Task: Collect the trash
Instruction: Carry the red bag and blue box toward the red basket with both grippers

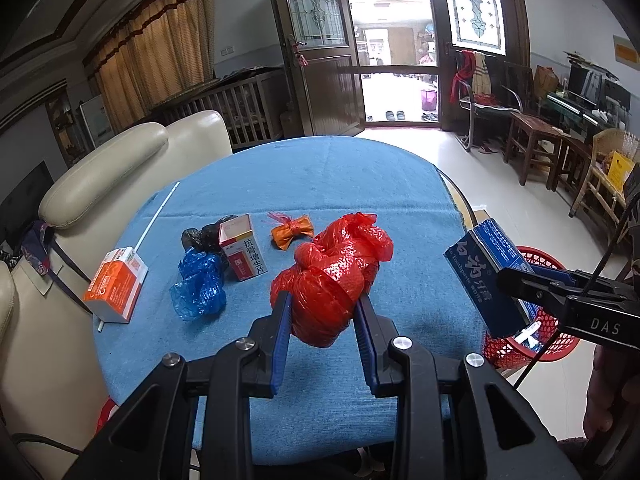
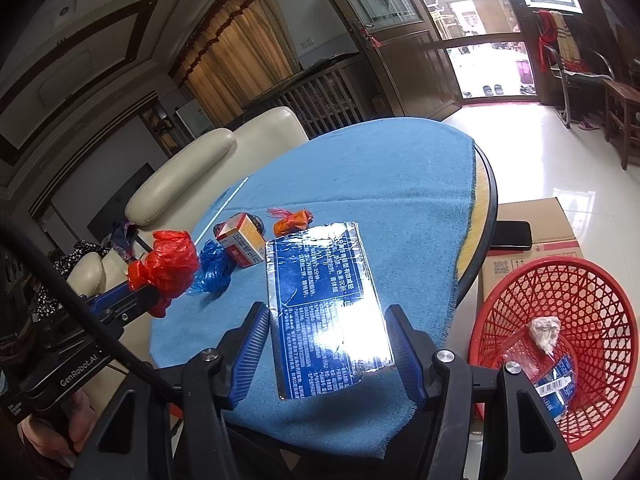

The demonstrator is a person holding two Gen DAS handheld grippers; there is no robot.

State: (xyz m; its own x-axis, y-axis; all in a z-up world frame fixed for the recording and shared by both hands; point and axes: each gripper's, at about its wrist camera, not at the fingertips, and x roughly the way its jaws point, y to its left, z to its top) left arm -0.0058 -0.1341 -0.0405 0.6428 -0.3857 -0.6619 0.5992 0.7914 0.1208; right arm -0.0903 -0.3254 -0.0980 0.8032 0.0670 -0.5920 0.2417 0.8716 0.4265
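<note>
My left gripper point(image 1: 323, 300) is shut on a knotted red plastic bag point(image 1: 332, 272), held just above the blue tablecloth point(image 1: 320, 184); the bag also shows in the right wrist view point(image 2: 168, 264). My right gripper point(image 2: 326, 312) is shut on a blue toothpaste box point(image 2: 324, 304), held over the table's right side; the box shows in the left wrist view point(image 1: 486, 272). A red mesh basket point(image 2: 580, 312) stands on the floor to the right, with several bits of trash inside.
On the cloth lie an orange carton point(image 1: 116, 284) with a white straw point(image 1: 158, 212), a blue bag point(image 1: 200, 284), a black bag point(image 1: 200, 236), an open medicine box point(image 1: 244, 248) and an orange wrapper point(image 1: 290, 232). A cardboard box with a phone point(image 2: 512, 234) stands beside the basket. Cream sofa at left.
</note>
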